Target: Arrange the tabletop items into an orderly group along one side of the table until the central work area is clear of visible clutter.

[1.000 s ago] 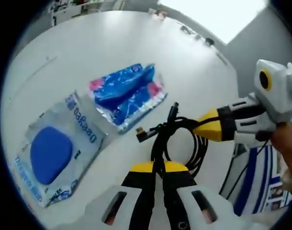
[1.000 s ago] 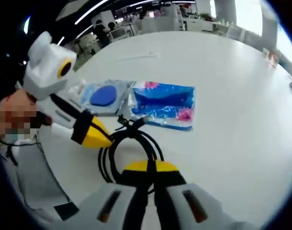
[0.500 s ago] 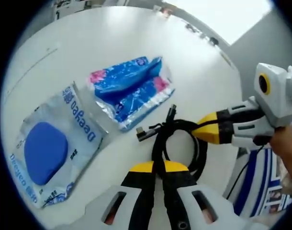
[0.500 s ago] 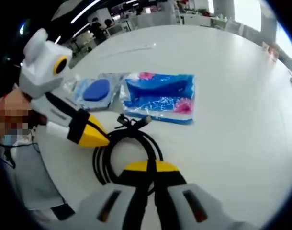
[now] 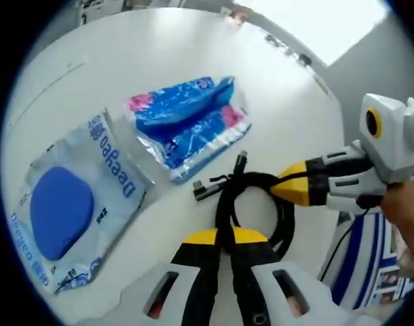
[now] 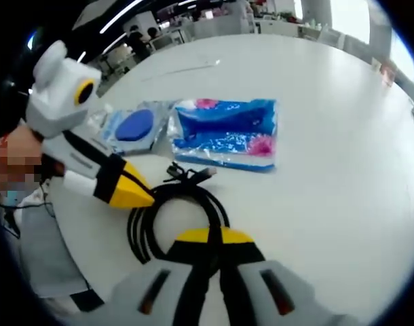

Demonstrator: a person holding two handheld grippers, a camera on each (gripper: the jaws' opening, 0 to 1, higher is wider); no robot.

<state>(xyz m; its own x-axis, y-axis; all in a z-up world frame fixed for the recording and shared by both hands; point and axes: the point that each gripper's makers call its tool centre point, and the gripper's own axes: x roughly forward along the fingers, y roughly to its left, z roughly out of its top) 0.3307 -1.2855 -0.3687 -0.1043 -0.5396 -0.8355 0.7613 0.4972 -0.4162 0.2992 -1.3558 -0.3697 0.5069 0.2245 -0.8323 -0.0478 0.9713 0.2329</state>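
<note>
Lying just beyond the coiled black cable point(image 5: 251, 204) on the white worktop point(image 5: 159, 47) are a blue wipes packet point(image 5: 186, 125) and, beside that, a clear pouch with a blue pad point(image 5: 71, 204). Left tongs point(image 5: 225, 239) and right tongs point(image 6: 208, 239) are each clamped narrow on the cable's loop, at opposite sides.

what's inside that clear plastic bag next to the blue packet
A blue rounded pad shows through the clear bag, which carries blue lettering. Anything behind the pad is covered. The bag's edge meets the blue packet on the white table.
</note>
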